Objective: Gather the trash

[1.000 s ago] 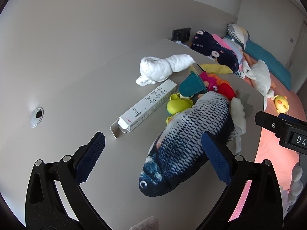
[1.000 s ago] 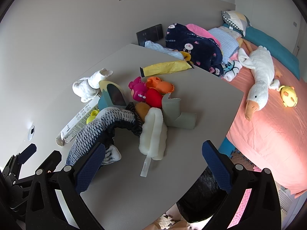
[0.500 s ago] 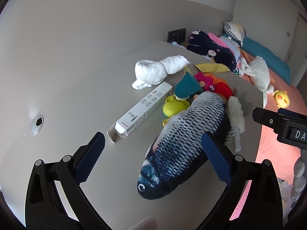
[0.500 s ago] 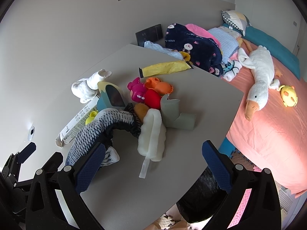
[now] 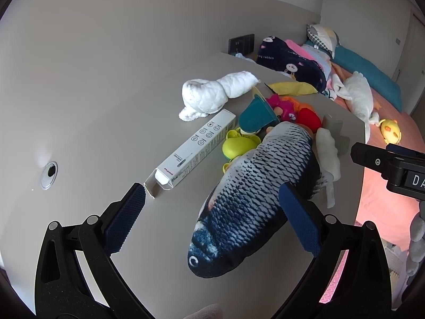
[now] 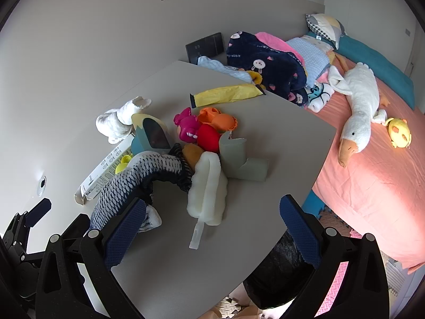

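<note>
Left gripper [image 5: 211, 208]: jaws spread wide, nothing between the pads, held above the grey table [image 5: 111, 122]. Its left pad [image 5: 124, 222] sits just short of the open end flap of a long white carton [image 5: 191, 150], which lies flat and runs away from the jaws toward a rolled white towel [image 5: 212, 97]. The carton's open end is the part nearest the jaws. The right pad [image 5: 298, 222] overlaps the flank of a plush fish [image 5: 255, 199] in this view; contact cannot be judged. The fish's head lies between the 2 pads, nearer the right one, tail pointing away.

Beyond the fish: yellow-green plastic toy [image 5: 237, 145] touching the carton's side, teal scoop-shaped toy [image 5: 255, 118], pink toy [image 5: 279, 105], red toy [image 5: 308, 118], yellow wrapper [image 5: 292, 89] at the far table edge.

Right gripper [image 6: 211, 208]: jaws also spread wide and empty, over the near part of the table. Ahead of the gap lies a cream foam piece [image 6: 208, 188] with a translucent strip pointing back toward the jaws. A grey bent card piece [image 6: 239, 159] sits just past it, to the right. The yellow wrapper lies well beyond the toy pile. A black bag [image 6: 276, 273] shows below the table edge, under the right pad [image 6: 298, 232]. Plush goose [image 6: 356, 117] lies on the pink bed [image 6: 372, 186], far right of the jaws.
</note>
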`<state>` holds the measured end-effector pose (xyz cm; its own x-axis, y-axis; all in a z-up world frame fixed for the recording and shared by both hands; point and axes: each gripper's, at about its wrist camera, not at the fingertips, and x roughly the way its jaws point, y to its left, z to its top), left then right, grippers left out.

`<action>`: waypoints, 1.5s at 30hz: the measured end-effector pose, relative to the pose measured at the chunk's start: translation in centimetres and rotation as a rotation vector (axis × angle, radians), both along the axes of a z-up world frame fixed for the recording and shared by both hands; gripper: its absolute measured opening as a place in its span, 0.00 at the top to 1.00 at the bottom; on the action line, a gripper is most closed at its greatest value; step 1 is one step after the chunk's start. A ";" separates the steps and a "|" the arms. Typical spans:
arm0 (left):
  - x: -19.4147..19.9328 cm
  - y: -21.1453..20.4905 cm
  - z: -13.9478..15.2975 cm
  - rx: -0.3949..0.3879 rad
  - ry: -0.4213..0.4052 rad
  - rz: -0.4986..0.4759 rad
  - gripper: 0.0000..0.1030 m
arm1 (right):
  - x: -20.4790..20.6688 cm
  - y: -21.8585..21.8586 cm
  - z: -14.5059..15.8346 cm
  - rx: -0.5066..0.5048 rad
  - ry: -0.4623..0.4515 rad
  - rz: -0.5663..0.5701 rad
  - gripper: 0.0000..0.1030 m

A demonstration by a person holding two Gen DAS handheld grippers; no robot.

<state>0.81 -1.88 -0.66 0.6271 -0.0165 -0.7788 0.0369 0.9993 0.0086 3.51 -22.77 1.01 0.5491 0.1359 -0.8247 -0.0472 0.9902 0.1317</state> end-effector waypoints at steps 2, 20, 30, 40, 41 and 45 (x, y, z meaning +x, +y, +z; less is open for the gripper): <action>0.2 -0.1 -0.2 0.004 0.005 -0.007 0.06 | 0.0 0.0 0.0 0.001 -0.002 -0.003 0.03; 2.9 -1.8 -3.4 -0.062 0.095 -0.169 0.06 | 3.0 -1.0 -3.6 0.048 0.109 -0.001 0.28; 3.3 -2.8 -5.1 -0.035 0.159 -0.206 0.26 | 5.0 0.0 -5.6 0.080 0.173 0.035 0.51; 2.3 -2.2 -4.6 -0.079 0.146 -0.196 0.56 | 4.0 0.0 -4.6 0.131 0.146 0.078 0.83; 2.1 -2.1 -4.3 -0.087 0.138 -0.196 0.57 | 3.7 -0.1 -4.3 0.134 0.137 0.079 0.84; 1.0 -1.7 -3.2 -0.109 0.087 -0.181 0.62 | 2.9 -0.8 -3.0 0.150 0.104 0.083 0.84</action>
<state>1.85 -3.58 -3.87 0.5370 -0.2090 -0.8173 0.2112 0.9713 -0.1096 6.40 -23.54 -1.96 0.4441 0.3029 -0.8432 -0.1059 0.9523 0.2863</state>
